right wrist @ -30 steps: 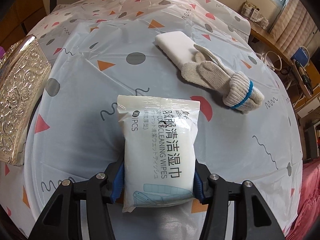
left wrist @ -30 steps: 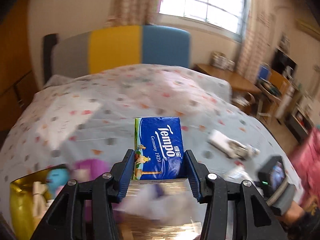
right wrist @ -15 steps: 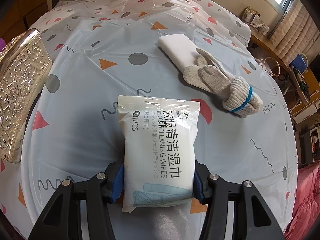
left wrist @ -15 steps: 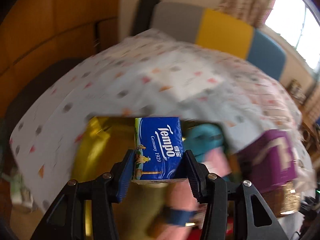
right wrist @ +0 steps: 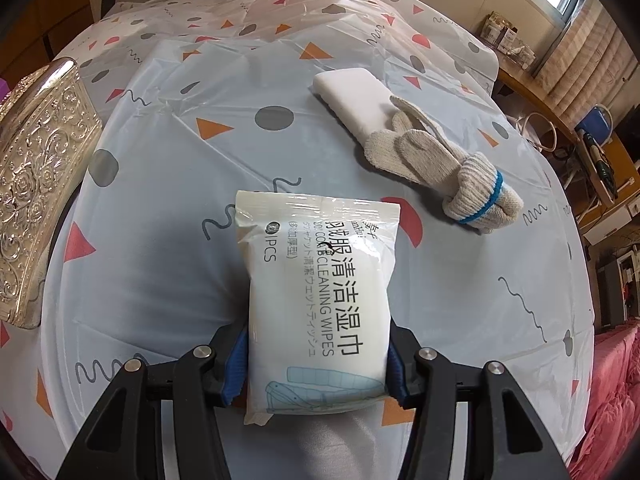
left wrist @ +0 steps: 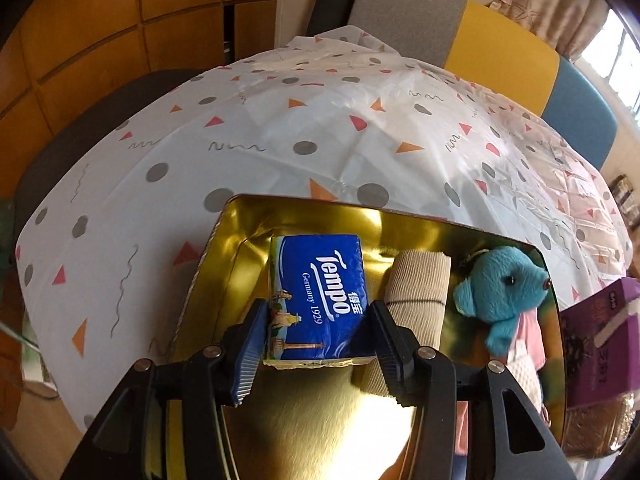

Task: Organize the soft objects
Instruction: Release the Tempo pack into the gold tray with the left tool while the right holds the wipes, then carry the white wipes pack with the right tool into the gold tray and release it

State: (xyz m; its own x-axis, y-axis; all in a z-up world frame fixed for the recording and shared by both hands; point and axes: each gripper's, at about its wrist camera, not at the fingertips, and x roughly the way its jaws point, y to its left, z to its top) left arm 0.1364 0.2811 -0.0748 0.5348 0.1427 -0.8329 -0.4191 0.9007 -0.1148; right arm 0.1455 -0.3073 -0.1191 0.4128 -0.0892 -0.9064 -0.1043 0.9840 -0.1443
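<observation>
Blue tissue pack (left wrist: 320, 296) clamped in left tool (left wrist: 316, 334) over gold tin (left wrist: 236, 256).

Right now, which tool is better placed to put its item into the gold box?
Left tool: its Tempo tissue pack is already over the open gold box. The right tool holds wipes above the table.
</observation>
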